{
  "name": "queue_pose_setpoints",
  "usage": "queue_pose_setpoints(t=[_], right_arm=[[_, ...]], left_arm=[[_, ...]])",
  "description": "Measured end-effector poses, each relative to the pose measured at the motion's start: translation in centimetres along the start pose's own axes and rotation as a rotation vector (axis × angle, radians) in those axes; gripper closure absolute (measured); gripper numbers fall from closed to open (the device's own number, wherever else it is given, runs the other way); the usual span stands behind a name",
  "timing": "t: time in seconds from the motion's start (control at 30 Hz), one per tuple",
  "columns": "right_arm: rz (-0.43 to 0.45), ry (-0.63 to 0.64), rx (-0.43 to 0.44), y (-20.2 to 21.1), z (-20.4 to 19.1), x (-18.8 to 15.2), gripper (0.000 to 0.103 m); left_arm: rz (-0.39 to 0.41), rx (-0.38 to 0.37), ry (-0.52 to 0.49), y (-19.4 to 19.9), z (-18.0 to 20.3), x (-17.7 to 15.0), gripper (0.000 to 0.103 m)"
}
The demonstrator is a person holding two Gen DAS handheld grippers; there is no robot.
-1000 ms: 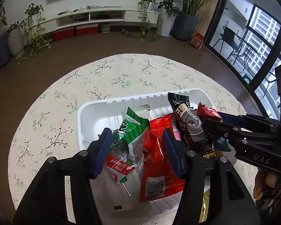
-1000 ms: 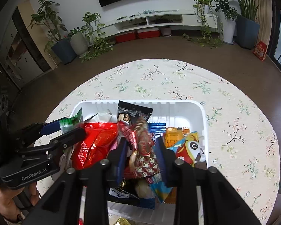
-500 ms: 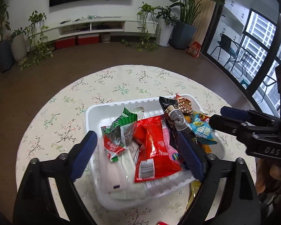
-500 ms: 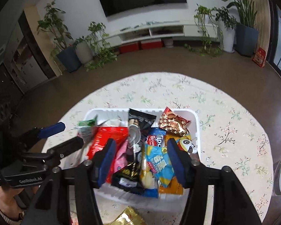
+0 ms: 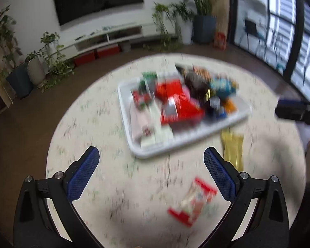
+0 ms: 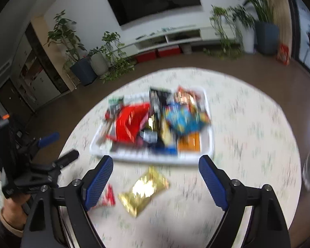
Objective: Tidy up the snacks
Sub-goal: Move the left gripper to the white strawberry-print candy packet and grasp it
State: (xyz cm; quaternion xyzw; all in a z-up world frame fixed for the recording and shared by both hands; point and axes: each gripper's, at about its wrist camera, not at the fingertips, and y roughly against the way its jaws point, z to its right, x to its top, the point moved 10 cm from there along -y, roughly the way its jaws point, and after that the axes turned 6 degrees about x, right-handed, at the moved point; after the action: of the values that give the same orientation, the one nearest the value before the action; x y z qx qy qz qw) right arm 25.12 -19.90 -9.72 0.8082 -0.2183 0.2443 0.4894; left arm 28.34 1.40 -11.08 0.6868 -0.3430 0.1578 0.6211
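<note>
Your left gripper (image 5: pixel 150 159) and right gripper (image 6: pixel 155 165) are both opening wide, gripping nothing. The white tray (image 6: pixel 209 142) of snack packets is sitting mid-table, clear cloth all round. Nearer you, a gold packet (image 6: pixel 143 190) and a red-and-white packet (image 5: pixel 193 201) are lying loose.

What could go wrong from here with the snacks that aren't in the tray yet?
The white tray is already heaped, so another packet may slide off or push others over the rim. The gold packet and the red-and-white packet lie flat on the tablecloth, so the pads might pinch the cloth. Both views are blurred, so aim may be off.
</note>
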Motion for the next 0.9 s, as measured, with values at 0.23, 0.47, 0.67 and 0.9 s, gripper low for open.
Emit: queue_pose_setpoints(t=[0.23, 0.47, 0.67, 0.9], right_arm=[[-0.056, -0.084, 0.015, -0.6, 0.7, -6.7, 0.016], [-0.093, -0.117, 0.007, -1.7, 1.3, -9.2, 0.016], [-0.093, -0.123, -0.015, -1.8, 2.0, -9.2, 0.016], [-0.096, -0.112, -0.023, -2.1, 1.8, -8.8, 0.016]], left_arm=[[-0.092, -0.073, -0.118, -1.2, 2.4, -5.8, 0.000], [-0.108, -0.098, -0.161, -2.1, 3.1, -6.1, 0.000], [-0.123, -0.146, -0.243, -2.9, 5.0, -7.1, 0.001], [-0.159, -0.224, -0.276, -3.5, 6.2, -7.9, 0.026]])
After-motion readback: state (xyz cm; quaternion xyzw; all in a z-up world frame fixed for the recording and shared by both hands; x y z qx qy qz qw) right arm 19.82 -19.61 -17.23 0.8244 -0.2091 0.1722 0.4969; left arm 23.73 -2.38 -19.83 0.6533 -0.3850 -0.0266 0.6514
